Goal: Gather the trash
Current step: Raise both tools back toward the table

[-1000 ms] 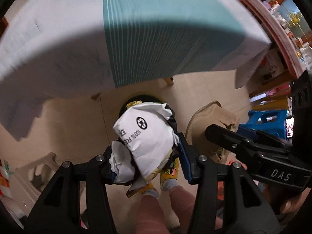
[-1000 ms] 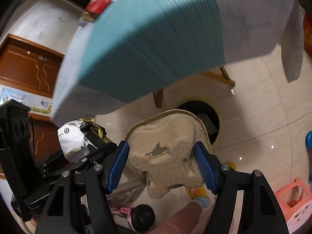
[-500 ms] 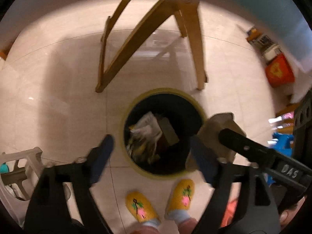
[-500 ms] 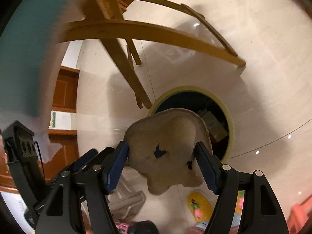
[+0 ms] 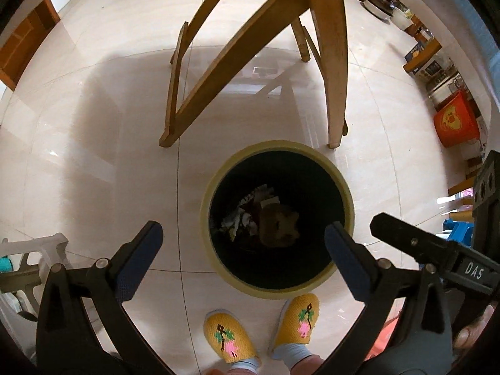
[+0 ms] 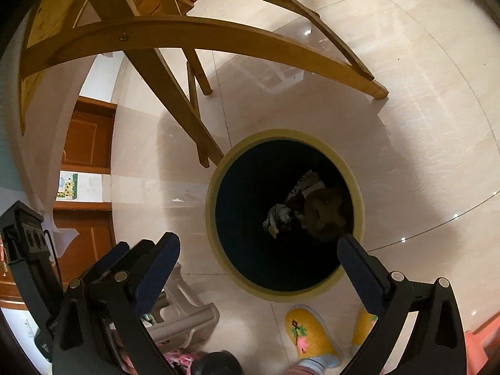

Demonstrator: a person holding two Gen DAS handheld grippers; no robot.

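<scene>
Both tongs, left gripper [image 5: 240, 237] and right gripper [image 6: 259, 250], have just sprung wide, empty, above the bin [image 5: 343, 184] on pale glossy tiles [image 5: 93, 156], wooden table legs [image 5: 331, 62] beyond.

- Bin [image 5: 277, 276]: on floor, ahead of left gripper [image 5: 240, 237], between its jaws.
- Carton [image 5: 279, 225], paper [image 5: 239, 218]: inside bin, paper left.
- Table legs [image 5: 328, 47]: beyond bin.
- Slippers [image 5: 229, 337]: behind bin.
</scene>
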